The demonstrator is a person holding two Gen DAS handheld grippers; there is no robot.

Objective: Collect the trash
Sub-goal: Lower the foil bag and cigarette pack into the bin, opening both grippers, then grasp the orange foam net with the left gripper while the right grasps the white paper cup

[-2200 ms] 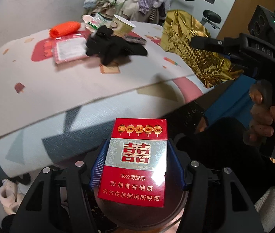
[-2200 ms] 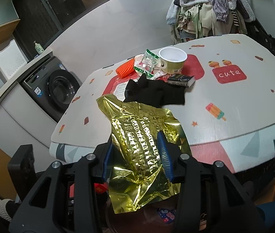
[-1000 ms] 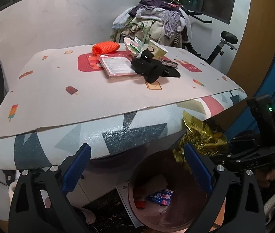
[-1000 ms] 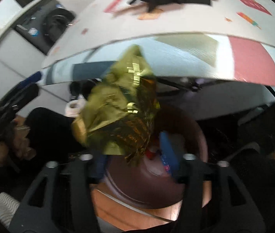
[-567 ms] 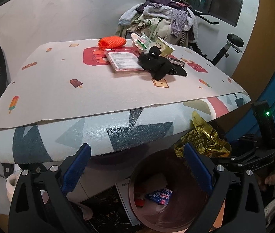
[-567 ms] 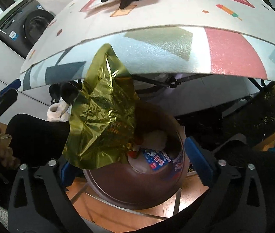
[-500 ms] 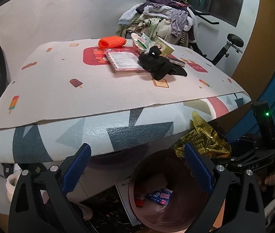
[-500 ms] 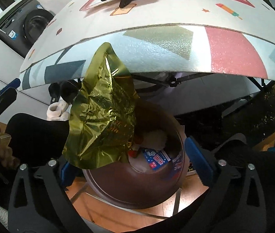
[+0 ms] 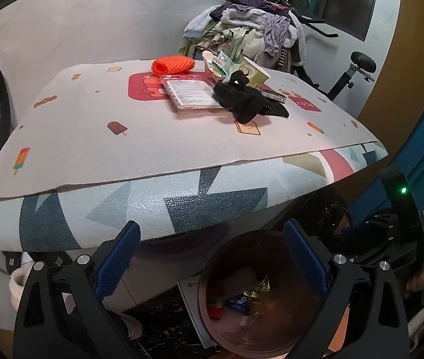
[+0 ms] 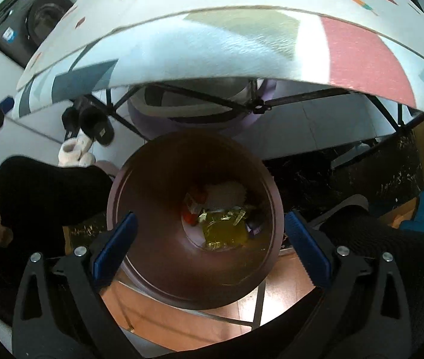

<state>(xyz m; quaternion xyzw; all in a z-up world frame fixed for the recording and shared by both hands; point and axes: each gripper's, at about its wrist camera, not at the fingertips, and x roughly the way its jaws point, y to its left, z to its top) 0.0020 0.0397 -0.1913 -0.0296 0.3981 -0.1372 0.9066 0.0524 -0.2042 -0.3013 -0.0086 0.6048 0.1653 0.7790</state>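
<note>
My right tool (image 10: pixel 210 239) hangs released over the brown bin (image 10: pixel 194 281) — gold foil (image 10: pixel 225 230) lies inside; my left tool (image 9: pixel 210 257) — also released — holds nothing.

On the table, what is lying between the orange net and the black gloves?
In the left wrist view, a flat pink packet lies between the orange net and the black gloves.

Bin (image 10: pixel 158 239) litter partly buried under foil (image 10: pixel 225 230)
</note>
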